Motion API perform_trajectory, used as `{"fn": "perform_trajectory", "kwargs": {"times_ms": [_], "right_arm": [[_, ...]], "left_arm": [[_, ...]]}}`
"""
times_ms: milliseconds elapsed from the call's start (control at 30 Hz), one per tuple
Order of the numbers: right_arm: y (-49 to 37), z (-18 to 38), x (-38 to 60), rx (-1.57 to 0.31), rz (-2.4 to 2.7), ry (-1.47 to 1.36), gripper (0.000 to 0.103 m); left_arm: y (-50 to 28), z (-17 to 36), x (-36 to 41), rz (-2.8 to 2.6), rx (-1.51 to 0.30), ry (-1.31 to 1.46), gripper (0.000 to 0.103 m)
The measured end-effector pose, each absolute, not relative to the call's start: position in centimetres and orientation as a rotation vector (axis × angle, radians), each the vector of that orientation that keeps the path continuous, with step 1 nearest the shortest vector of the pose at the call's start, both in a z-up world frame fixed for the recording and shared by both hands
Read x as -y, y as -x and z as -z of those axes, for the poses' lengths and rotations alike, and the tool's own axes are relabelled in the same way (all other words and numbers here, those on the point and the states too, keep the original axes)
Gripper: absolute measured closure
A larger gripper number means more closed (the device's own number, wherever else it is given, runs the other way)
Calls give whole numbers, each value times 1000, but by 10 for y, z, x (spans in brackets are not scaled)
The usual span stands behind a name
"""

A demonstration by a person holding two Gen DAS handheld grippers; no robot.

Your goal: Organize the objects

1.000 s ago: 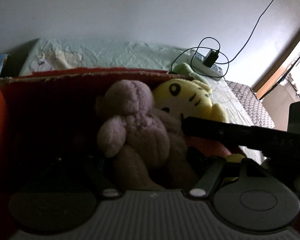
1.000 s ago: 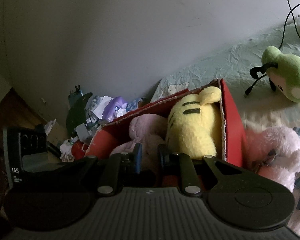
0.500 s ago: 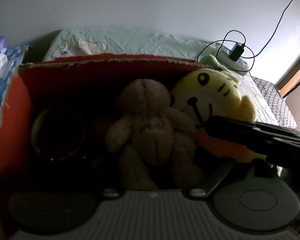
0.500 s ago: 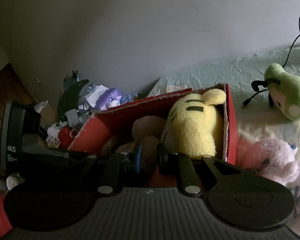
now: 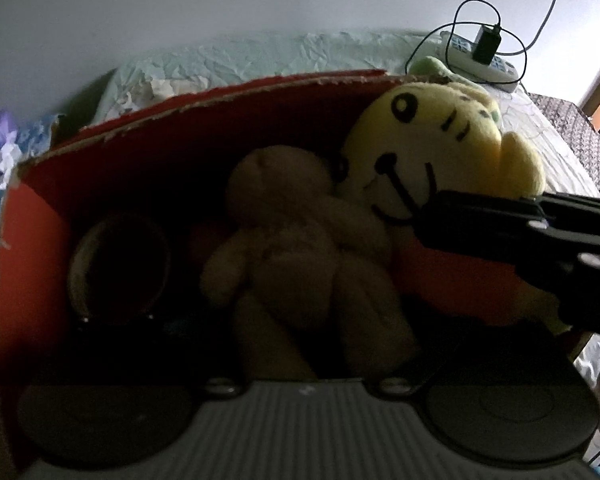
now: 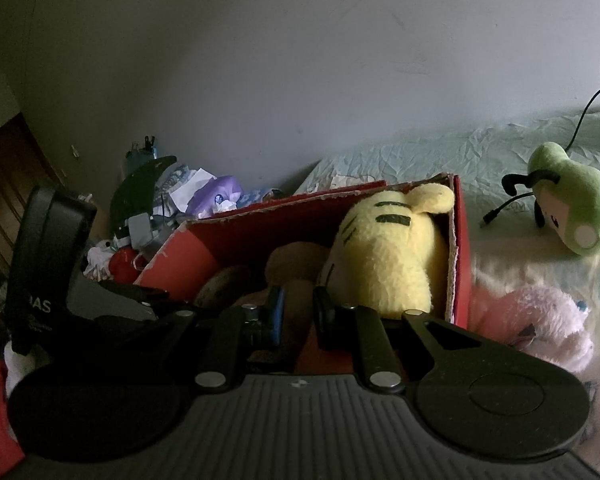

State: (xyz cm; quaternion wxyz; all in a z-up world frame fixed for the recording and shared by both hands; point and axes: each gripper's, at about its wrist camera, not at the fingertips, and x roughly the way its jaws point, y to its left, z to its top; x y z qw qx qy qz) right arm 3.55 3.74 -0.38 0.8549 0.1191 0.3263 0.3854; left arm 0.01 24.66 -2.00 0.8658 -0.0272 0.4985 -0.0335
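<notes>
Right now the right tool (image 6: 298, 312) is hanging just over the near edge of the red box (image 6: 460, 248), its two fingers standing a little apart with nothing between them. The left tool (image 5: 300, 376) is looking into the same box from the front; its fingers are lost in shadow, so I cannot tell whether they are parted or closed.

Just ahead of both, the brown teddy bear (image 5: 300, 248) is lying inside the box, touching the yellow tiger plush (image 5: 432, 148), which is leaning against the right-hand wall. A dark round thing (image 5: 120, 264) is sitting to the bear's left, too dim to name.

Further out on the bed (image 6: 420, 160), a pink plush (image 6: 540, 320) is resting against the outside of the box and a green plush (image 6: 572, 208) is lying well apart.

Those loose toys are probably light, soft and squashy; pinching a limb or a fold of the body should be holding better than the round bulk.
</notes>
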Motion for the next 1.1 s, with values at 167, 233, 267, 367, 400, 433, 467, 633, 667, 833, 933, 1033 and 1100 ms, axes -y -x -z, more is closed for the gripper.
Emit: {"fn": "perform_trajectory", "kwargs": {"times_ms": [167, 233, 267, 367, 400, 433, 467, 633, 667, 833, 933, 1033, 1100], "right_arm": [[-36, 4, -36, -694, -810, -270, 88], [-36, 4, -34, -698, -815, -285, 88], [-37, 3, -33, -700, -817, -293, 88], [-37, 4, -30, -701, -820, -318, 88], [-37, 3, -30, -701, -821, -322, 88], [-37, 3, -29, -701, -821, -323, 88], [-36, 3, -30, -701, -821, -322, 88], [-37, 3, -30, -700, -819, -321, 88], [-37, 3, -30, -700, -820, -322, 88], [-38, 3, -28, -704, -818, -334, 88], [-38, 3, -25, -705, -818, -345, 88], [-38, 3, -25, -701, -821, -349, 88], [-37, 3, -25, -697, -820, -345, 88]], "left_arm": [[-3, 18, -251, 71, -1074, 85, 2], [0, 14, -251, 66, -1073, 86, 2], [2, 12, -251, 64, -1067, 82, 2], [12, 0, -255, 52, -1036, 75, 2], [15, -3, -258, 47, -1025, 80, 2], [19, -6, -261, 43, -1012, 88, 2], [23, -8, -264, 40, -1001, 98, 2], [40, -17, -277, 34, -944, 137, 4], [42, -18, -279, 24, -937, 144, 5], [34, -18, -287, -48, -936, 190, 9], [23, -10, -284, -101, -972, 163, 12], [13, 0, -282, -126, -1010, 142, 12], [8, 6, -279, -129, -1036, 130, 11]]}}
